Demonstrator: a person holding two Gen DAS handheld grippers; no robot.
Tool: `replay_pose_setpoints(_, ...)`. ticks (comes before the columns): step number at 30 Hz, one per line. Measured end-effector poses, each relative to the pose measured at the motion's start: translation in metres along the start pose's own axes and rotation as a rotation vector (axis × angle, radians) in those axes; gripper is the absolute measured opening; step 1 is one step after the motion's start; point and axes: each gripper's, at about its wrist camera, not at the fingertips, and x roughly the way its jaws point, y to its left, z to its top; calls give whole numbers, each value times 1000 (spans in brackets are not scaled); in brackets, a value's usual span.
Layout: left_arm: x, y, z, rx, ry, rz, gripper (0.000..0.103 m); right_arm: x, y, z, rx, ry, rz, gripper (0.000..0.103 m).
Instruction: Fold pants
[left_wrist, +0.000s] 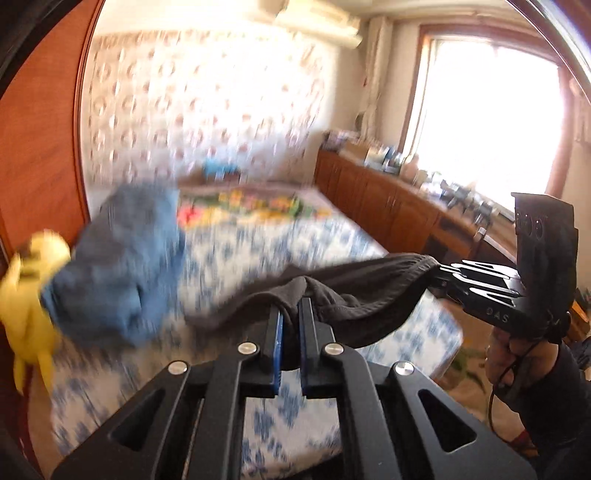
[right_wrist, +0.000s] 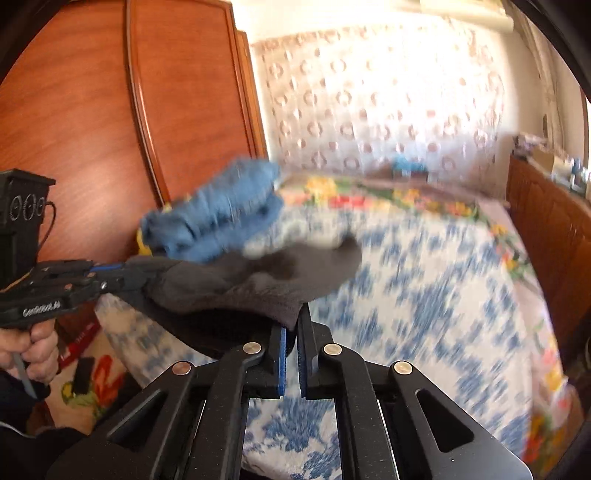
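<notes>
Gripping the dark pants (left_wrist: 354, 295) at both ends, we held them stretched above the blue-patterned bed (left_wrist: 288, 240). Our left gripper (left_wrist: 291, 321) was clamped on bunched fabric, our right gripper (right_wrist: 292, 332) on the other end. Beyond the pants, on the bed, lay what seemed folded blue clothes (right_wrist: 221, 214), blurred.
</notes>
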Motion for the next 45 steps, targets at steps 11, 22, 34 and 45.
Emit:
replay_pose_setpoints(11,-15,2,91,39,-81,-32,2,-65,2,100,-69,-115,5,2)
replay_pose_setpoints(22,67,25,168,47,-90,65,2,9,-49,161,-38,-90,-91,2)
replay_pose_setpoints(34,158,28,-48,0,286,69,3,93,-57,-28,23,277,-62,2)
replay_pose_setpoints(45,135,8,-93,-9,281,64,3,72,-41,-74,37,267,-50,2)
